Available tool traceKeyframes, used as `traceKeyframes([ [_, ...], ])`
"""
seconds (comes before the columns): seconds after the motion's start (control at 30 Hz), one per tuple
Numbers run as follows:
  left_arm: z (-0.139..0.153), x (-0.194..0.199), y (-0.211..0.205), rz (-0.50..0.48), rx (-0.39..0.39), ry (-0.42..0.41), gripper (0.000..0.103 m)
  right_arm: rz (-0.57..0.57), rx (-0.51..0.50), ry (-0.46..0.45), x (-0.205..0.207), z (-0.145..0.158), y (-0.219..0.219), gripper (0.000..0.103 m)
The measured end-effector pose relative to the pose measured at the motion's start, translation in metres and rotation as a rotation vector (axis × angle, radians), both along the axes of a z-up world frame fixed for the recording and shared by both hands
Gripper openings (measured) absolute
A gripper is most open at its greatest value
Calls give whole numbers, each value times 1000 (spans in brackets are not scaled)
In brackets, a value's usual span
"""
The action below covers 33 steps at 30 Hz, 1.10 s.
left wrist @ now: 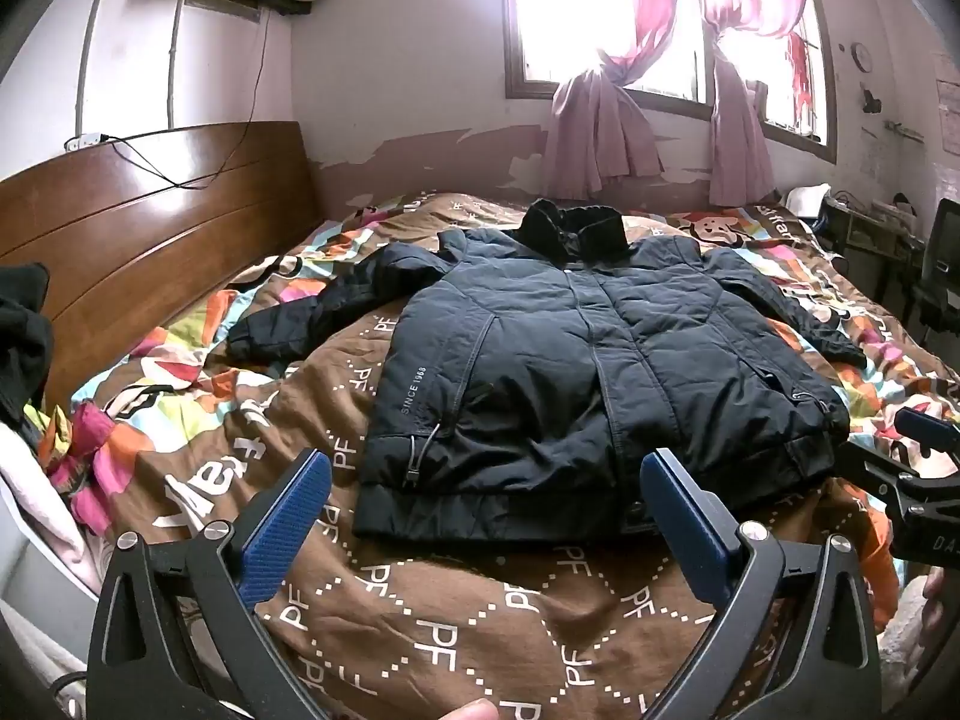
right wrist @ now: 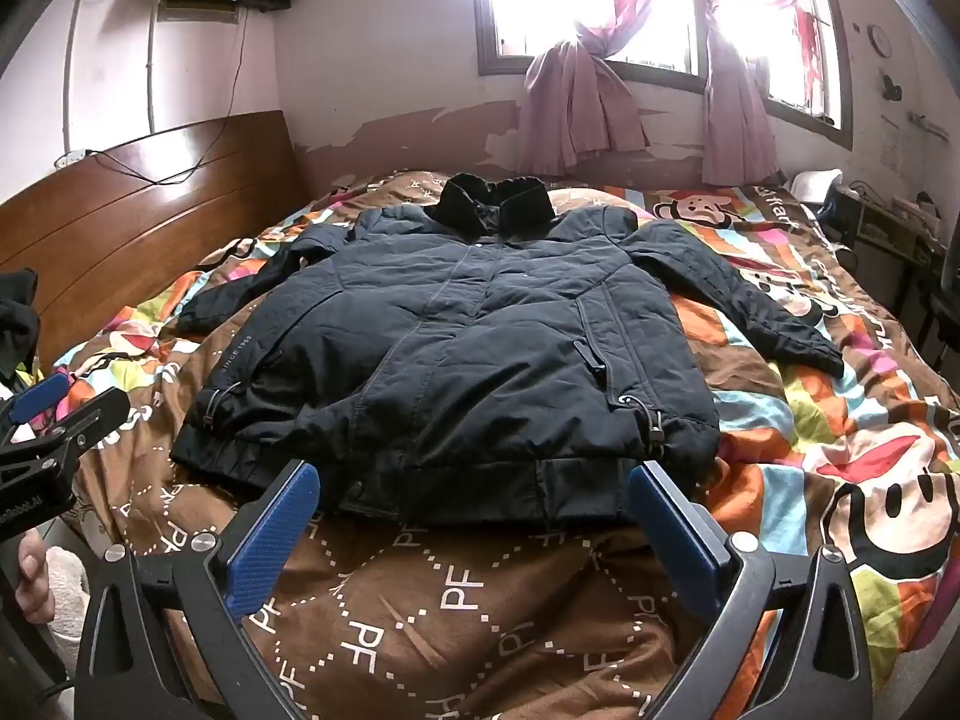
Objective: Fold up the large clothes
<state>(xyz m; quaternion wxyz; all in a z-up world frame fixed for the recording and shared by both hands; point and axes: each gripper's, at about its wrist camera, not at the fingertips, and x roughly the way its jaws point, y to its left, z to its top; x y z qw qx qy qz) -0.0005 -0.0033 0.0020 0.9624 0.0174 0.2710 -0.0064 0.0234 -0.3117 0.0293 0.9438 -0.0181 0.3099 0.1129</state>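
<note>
One garment: dark padded jacket [left wrist: 576,360], spread face up on the bed's quilt [left wrist: 468,618], zipped, collar toward the window edge of the bed, hem toward me.
Sleeves: both laid out sideways; left sleeve [left wrist: 324,312] reaches toward the headboard [left wrist: 150,210] edge, right sleeve [right wrist: 738,306] toward the opposite edge.
My left gripper [left wrist: 486,516]: fingers spread wide, holding nothing, hovering short of the hem near its headboard-side corner.
My right gripper [right wrist: 474,522]: fingers likewise released, empty, just short of the hem's middle.
Contact: none visible between either gripper and the jacket.
Handling, judged: quilted filling looks bulky and soft, so it should compress under the fingers and spring back; folds likely puff open. Moderate weight for a garment, I expect; not fragile.
Surface, judged: smooth woven shell, faint sheen, probably slippery; a shallow pinch may slide off.
Where to grip, judged: ribbed hem band [right wrist: 480,480] at its two corners, or cuff plus shoulder seam for folding a sleeve in. Avoid the drawcord toggles [right wrist: 654,426] at the waist, which could snag.
Support, judged: quilt is soft and rumpled, so pressing down gives little resistance.
Writing on jacket: "SINCE 1968" [left wrist: 413,390] printed along a seam.
Writing on quilt: repeated "PF" in a dotted diamond grid; larger white lettering only partly readable.
Other brands: none legible on the jacket's chest.
</note>
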Motion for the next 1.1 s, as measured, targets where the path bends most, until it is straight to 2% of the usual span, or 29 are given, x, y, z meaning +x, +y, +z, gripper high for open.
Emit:
traceKeyframes([
  [0.73,3,2,3,23,-8,2,101,0,1,0,0,0,-1,103],
  [0.97,-2,9,6,35,3,42,101,-35,-28,-12,-1,2,1,103],
  [1.1,14,15,8,36,-22,48,101,-71,-12,-4,2,7,-5,103],
])
